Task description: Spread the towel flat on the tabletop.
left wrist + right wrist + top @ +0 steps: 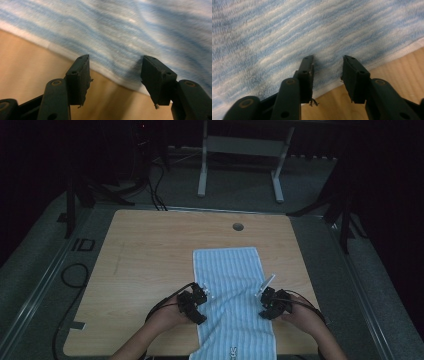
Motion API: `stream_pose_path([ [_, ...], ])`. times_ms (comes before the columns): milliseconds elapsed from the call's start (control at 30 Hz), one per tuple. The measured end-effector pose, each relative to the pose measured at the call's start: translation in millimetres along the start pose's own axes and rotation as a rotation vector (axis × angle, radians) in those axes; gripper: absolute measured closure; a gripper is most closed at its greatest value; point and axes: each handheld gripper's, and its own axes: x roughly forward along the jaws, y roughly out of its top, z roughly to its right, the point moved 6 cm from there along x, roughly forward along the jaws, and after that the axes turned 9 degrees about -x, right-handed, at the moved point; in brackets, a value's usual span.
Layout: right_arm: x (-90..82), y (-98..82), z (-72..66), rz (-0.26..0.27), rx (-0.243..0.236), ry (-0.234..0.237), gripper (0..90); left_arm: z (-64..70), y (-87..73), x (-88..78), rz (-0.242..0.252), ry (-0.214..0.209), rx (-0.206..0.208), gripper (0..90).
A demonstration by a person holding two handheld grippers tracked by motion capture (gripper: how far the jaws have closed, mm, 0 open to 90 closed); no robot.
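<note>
Lying flat on the desk [150, 250], the towel [232, 270] reaches from the middle to the near edge and hangs slightly over it. The left gripper [204, 292] is at the towel's left side and the right gripper [265, 287] at its right side. Both have fingers spread, with nothing pinched between them.

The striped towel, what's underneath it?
The striped towel lies on the wooden table, its near end hanging over the table's front edge. The tabletop beneath is covered, so anything hidden under the cloth cannot be seen.
</note>
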Motion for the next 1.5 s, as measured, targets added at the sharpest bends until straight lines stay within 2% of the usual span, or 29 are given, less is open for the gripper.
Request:
stream_pose_path([
  [133,0.5,0.6,10.9,0.001,0.02,0.007,59.4,-14.8,9.5,2.0,-0.003,0.028,-0.008,39.4],
  [433,2.9,6.6,36.5,0.006,0.051,-0.005,58.6,-42.7,32.7,7.1,-0.015,0.046,-0.016,37.6],
  [700,4.8,14.2,60.0,-0.022,0.071,-0.007,57.4,-70.6,52.9,11.3,-0.025,0.054,-0.041,34.1],
  [833,5.6,17.0,67.2,-0.025,0.084,-0.006,57.4,-79.3,61.0,13.0,-0.032,0.059,-0.045,33.7],
  [1033,6.5,20.1,78.2,-0.04,0.084,-0.001,57.4,-86.5,69.2,14.7,-0.048,0.065,-0.062,33.6],
  [1233,7.5,24.6,90.0,-0.046,0.11,0.01,57.4,-91.0,73.1,15.5,-0.047,0.071,-0.084,33.6],
  [1333,7.1,24.9,90.9,-0.047,0.113,0.017,55.2,-90.2,73.4,15.0,-0.052,0.077,-0.091,33.6],
  [1400,4.4,24.7,88.4,-0.045,0.114,0.016,54.8,-87.5,73.3,11.1,-0.037,0.078,-0.088,33.6],
  [1467,-1.4,25.3,84.5,-0.014,0.105,0.014,54.8,-83.0,72.2,5.7,-0.02,0.072,-0.09,33.6],
  [1500,-3.8,25.3,82.7,-0.004,0.1,0.016,54.8,-78.5,70.9,1.1,-0.005,0.069,-0.076,33.6],
])
